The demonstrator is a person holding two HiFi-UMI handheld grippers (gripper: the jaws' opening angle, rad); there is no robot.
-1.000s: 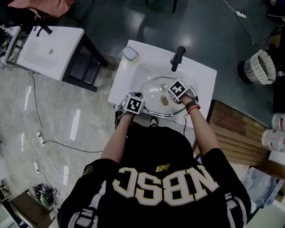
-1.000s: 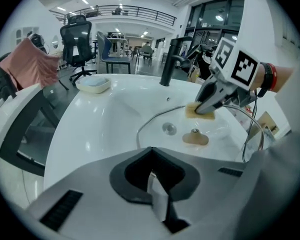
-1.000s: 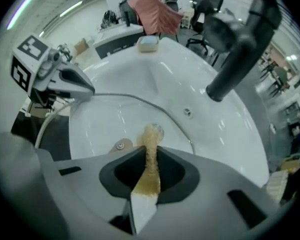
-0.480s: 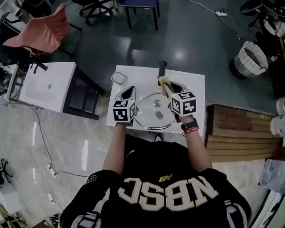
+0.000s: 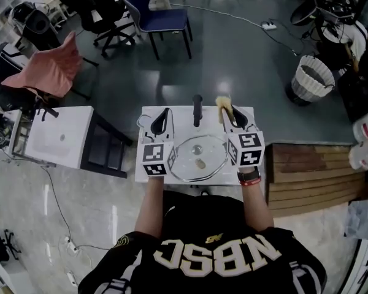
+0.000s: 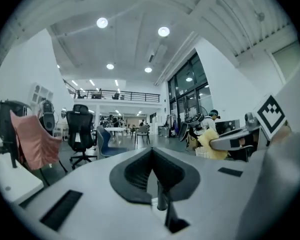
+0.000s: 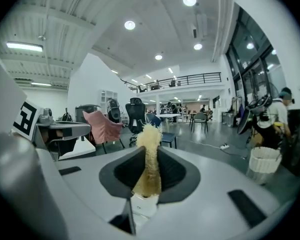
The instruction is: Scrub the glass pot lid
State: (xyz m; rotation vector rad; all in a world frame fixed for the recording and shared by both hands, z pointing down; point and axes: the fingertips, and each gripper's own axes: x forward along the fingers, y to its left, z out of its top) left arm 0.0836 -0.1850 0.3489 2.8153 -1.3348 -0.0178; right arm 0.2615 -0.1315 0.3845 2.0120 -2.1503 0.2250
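Note:
The round glass pot lid lies flat in the white sink, under the black faucet. My left gripper is held up over the sink's left side, jaws shut with nothing between them; in the left gripper view it points level out into the room. My right gripper is held up over the right side, shut on a yellow sponge. In the right gripper view the sponge sticks up from between the jaws of that gripper. Neither gripper touches the lid.
A second white sink stand is to the left, with a chair draped in pink cloth behind it. A blue chair stands ahead, a woven waste basket at the far right, and wooden boards beside the sink.
Both grippers have lifted off the lid and moved apart to the sink's sides. The right one carried the sponge up with it. The head view now looks further out.

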